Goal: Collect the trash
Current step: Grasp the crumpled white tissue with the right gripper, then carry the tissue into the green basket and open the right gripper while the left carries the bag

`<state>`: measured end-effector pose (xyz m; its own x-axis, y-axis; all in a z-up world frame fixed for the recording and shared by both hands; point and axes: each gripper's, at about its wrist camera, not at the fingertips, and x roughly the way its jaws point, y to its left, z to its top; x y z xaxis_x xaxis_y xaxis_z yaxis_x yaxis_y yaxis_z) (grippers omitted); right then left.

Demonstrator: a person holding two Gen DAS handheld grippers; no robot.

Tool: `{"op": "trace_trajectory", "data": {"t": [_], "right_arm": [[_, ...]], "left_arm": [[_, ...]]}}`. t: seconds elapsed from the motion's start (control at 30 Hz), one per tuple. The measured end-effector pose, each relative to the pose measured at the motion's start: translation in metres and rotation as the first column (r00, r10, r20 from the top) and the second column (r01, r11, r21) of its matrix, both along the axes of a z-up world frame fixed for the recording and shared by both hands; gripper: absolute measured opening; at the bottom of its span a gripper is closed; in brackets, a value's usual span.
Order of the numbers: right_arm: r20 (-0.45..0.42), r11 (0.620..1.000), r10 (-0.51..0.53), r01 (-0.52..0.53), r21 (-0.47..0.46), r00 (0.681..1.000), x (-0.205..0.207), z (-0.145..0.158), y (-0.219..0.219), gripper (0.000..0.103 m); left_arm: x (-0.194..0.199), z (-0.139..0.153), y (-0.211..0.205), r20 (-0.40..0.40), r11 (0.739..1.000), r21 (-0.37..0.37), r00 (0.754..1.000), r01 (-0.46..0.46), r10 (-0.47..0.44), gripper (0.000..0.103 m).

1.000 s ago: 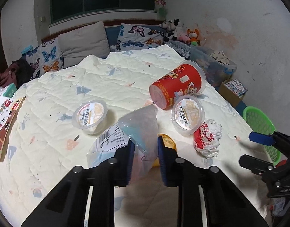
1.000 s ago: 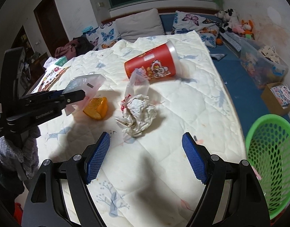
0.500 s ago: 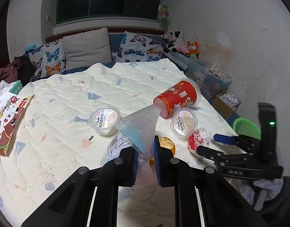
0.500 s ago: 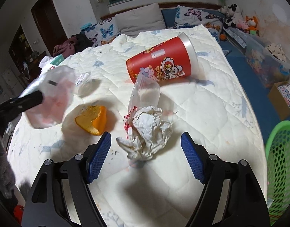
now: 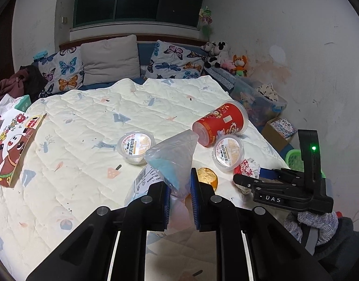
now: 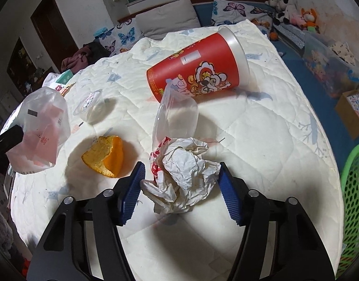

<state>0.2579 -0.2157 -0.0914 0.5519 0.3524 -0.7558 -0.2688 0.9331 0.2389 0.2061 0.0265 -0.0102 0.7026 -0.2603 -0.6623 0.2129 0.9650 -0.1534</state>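
Note:
My left gripper [image 5: 179,187] is shut on a clear plastic bag [image 5: 172,161] and holds it above the bed; the bag also shows in the right wrist view [image 6: 42,126]. My right gripper [image 6: 181,187] is open, its blue pads either side of a crumpled white paper wad [image 6: 184,173], which also shows in the left wrist view [image 5: 247,167]. An orange peel [image 6: 104,154] lies left of the wad. A red cup [image 6: 195,68] lies on its side behind. Two clear lidded tubs [image 5: 136,146] [image 5: 228,152] sit on the quilt.
A green basket [image 6: 355,201] stands on the floor beside the bed's right edge. A picture book [image 5: 10,145] lies at the bed's left edge. Pillows [image 5: 109,58] and soft toys line the headboard. A storage box [image 5: 256,98] sits by the wall.
My left gripper has lifted the plastic bag higher off the quilt. My right gripper has moved forward so its open pads now flank the paper wad.

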Motion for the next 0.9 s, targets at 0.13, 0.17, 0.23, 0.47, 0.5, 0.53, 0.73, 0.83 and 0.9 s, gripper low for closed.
{"op": "trace_trajectory", "data": {"t": [0.13, 0.17, 0.23, 0.47, 0.5, 0.53, 0.73, 0.83, 0.9], "right_arm": [[0.007, 1.000, 0.000, 0.000, 0.010, 1.000, -0.006, 0.003, -0.004, 0.059], [0.009, 1.000, 0.001, -0.001, 0.017, 1.000, -0.009, 0.004, -0.006, 0.059], [0.020, 1.000, 0.002, -0.003, 0.018, 1.000, -0.015, 0.007, -0.008, 0.059], [0.041, 0.999, -0.012, 0.011, 0.042, 0.999, -0.040, 0.018, -0.029, 0.059], [0.046, 0.999, -0.020, 0.018, 0.043, 0.999, -0.044, 0.020, -0.033, 0.059], [0.049, 0.999, -0.025, 0.023, 0.045, 0.999, -0.047, 0.021, -0.037, 0.059], [0.066, 0.996, -0.079, 0.077, 0.037, 0.995, -0.070, 0.029, -0.073, 0.059], [0.074, 0.993, -0.115, 0.114, 0.021, 0.991, -0.079, 0.032, -0.094, 0.059], [0.081, 0.989, -0.147, 0.147, 0.006, 0.986, -0.083, 0.033, -0.112, 0.059]], "left_arm": [[0.000, 0.001, -0.004, -0.002, 1.000, -0.004, 1.000, 0.006, -0.006, 0.015], [-0.001, 0.001, -0.005, -0.001, 1.000, -0.003, 1.000, 0.008, -0.008, 0.015], [-0.001, 0.001, -0.007, -0.001, 1.000, -0.003, 1.000, 0.013, -0.013, 0.015], [-0.008, 0.006, -0.023, 0.004, 0.999, -0.013, 0.999, 0.044, -0.044, 0.015], [-0.009, 0.007, -0.026, 0.005, 0.999, -0.014, 0.999, 0.051, -0.051, 0.015], [-0.010, 0.008, -0.031, 0.006, 0.998, -0.012, 0.998, 0.060, -0.060, 0.015], [-0.014, 0.011, -0.056, 0.008, 0.993, -0.023, 0.993, 0.114, -0.114, 0.015], [-0.014, 0.011, -0.073, 0.005, 0.989, -0.026, 0.989, 0.146, -0.146, 0.015], [-0.014, 0.011, -0.082, 0.002, 0.986, -0.027, 0.986, 0.165, -0.165, 0.015]]}}
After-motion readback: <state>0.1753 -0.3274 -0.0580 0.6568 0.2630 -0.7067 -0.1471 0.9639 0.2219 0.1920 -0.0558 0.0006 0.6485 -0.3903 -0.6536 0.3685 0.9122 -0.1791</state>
